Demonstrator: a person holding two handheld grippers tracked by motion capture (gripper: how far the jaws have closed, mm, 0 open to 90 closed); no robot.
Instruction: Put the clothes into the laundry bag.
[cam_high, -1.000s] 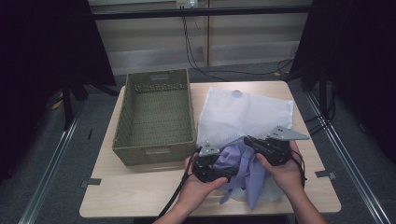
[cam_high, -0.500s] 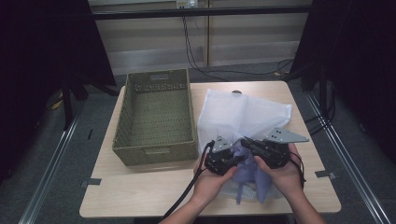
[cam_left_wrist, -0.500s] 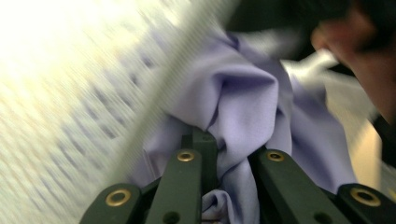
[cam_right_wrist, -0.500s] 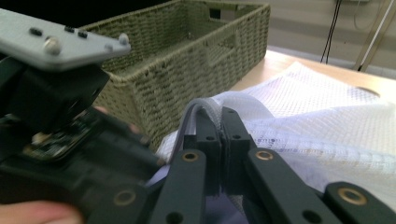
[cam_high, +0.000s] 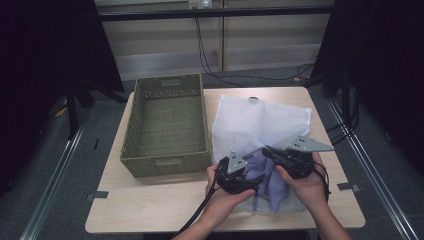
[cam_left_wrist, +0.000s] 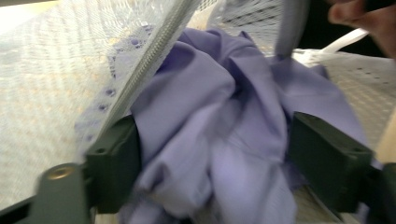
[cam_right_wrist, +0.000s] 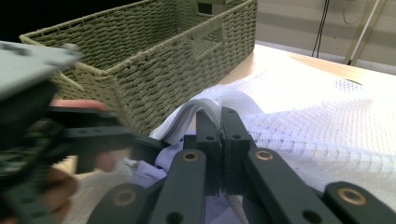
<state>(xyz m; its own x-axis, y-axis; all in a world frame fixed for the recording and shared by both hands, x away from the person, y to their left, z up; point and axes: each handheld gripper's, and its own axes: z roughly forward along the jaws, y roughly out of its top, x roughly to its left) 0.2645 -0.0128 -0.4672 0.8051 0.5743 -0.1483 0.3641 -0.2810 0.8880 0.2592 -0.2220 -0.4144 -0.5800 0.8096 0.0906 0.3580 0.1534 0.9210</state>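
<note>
**One garment, one mesh bag, two grippers at the near edge**

A light wooden table (cam_high: 150, 200) is seen from above, carrying one empty woven basket (cam_high: 167, 125) and, just beside it, one white mesh laundry bag (cam_high: 260, 120). One lilac garment (cam_left_wrist: 224, 140) lies bunched at the bag's near opening. The left gripper (cam_left_wrist: 212, 163) has just been opening; its jaws are spread with the garment between them, whether touched cannot be told. The right gripper (cam_right_wrist: 220, 154) is pressed together on the bag's zipped edge (cam_right_wrist: 205, 105), which is held lifted
</note>
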